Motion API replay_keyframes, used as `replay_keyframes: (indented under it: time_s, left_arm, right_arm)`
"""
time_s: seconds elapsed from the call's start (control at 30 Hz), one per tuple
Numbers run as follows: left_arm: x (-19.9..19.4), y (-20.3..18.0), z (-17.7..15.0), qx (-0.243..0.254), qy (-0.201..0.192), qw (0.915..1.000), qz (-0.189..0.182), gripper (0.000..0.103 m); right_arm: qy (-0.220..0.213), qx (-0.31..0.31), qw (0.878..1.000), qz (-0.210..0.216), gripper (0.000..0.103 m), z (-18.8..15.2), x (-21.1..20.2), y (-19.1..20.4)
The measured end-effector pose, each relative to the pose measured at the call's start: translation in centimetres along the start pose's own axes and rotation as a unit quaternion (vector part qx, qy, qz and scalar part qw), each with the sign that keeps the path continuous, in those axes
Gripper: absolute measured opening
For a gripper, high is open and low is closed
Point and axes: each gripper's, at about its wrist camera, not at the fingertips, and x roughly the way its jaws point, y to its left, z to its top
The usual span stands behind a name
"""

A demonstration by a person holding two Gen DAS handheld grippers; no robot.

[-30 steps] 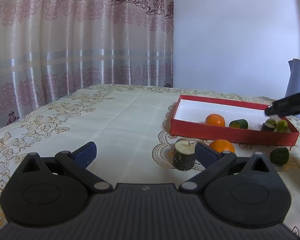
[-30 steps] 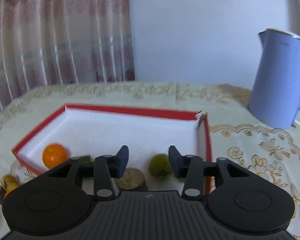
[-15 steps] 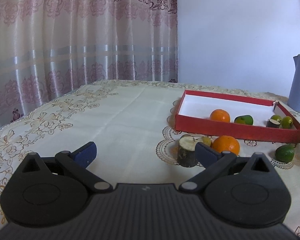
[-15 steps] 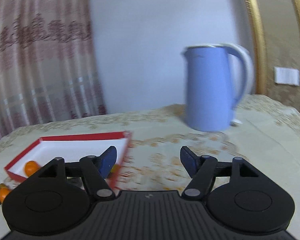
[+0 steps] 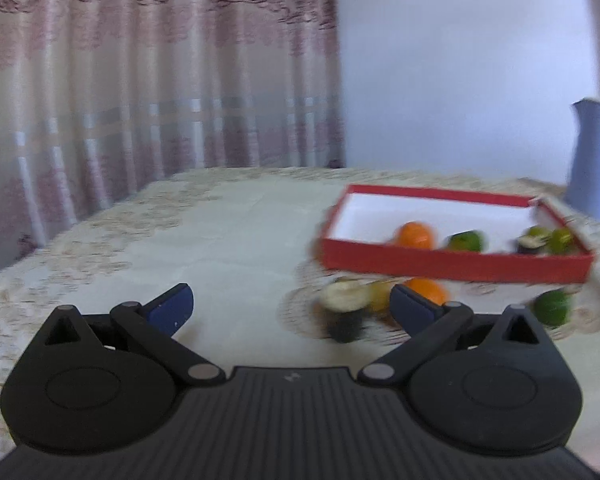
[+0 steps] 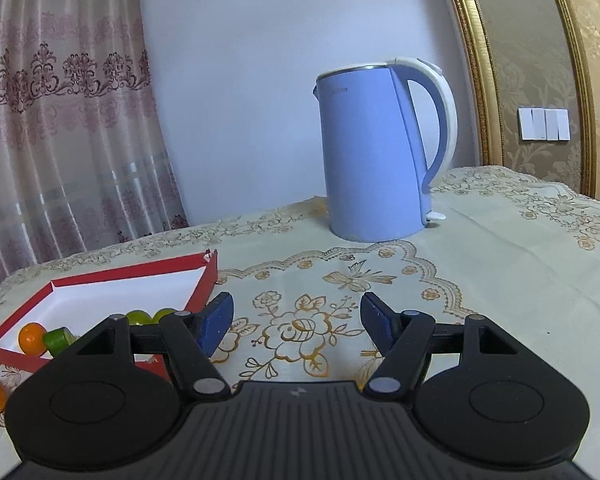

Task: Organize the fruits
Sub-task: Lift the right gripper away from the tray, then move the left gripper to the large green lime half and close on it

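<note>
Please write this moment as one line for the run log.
left gripper: open, empty | right gripper: open, empty | red cardboard box: holds some fruits | orange round fruit: on tablecloth, outside box

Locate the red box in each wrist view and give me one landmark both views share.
Left wrist: the red box sits right of centre on the tablecloth, beyond the open left tongs.
Right wrist: the red box lies at lower left, partly behind the open right tongs.
Shared landmark: the blue kettle, standing beyond the box's far right corner.
</note>
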Motion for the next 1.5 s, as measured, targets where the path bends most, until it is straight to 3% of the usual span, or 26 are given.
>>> replay_keyframes:
  time_s: [0.2,0.33,0.53,0.97,1.23,1.37,1.5]
  left_arm:
    - [-0.3,-4.3,1.4,0.014,0.006,0.9929,-0.118,0.103]
    - [0.7,-7.8,1.7,0.034,0.022,0.9871,-0.155,0.103]
    - [2.8,-12.9,1.1,0.100,0.038,0.9834,-0.147,0.103]
    - [5.1,-16.8,0.3,0.146,0.081,0.9753,-0.144,0.101]
    - [6.5,-16.9,0.2,0.144,0.120,0.9735,-0.131,0.090]
    - [6.5,-16.9,0.2,0.142,0.120,0.9733,-0.135,0.086]
    - [6.3,-17.0,0.2,0.143,0.119,0.9721,-0.143,0.070]
  right_arm:
    - [-0.005,0.014,1.000,0.015,0.070,0.2,-0.3,-0.5]
    - [-0.009,0.027,0.999,0.028,0.070,0.5,-0.5,-0.8]
    - [-0.016,0.044,0.998,0.051,0.070,0.8,-0.8,-1.4]
    - [-0.026,0.056,0.995,0.081,0.070,1.1,-1.5,-1.5]
    - [-0.028,0.054,0.995,0.081,0.070,1.1,-1.6,-1.5]
    - [-0.026,0.054,0.995,0.078,0.070,1.1,-1.5,-1.5]
    - [-0.023,0.052,0.996,0.075,0.070,1.1,-1.3,-1.5]
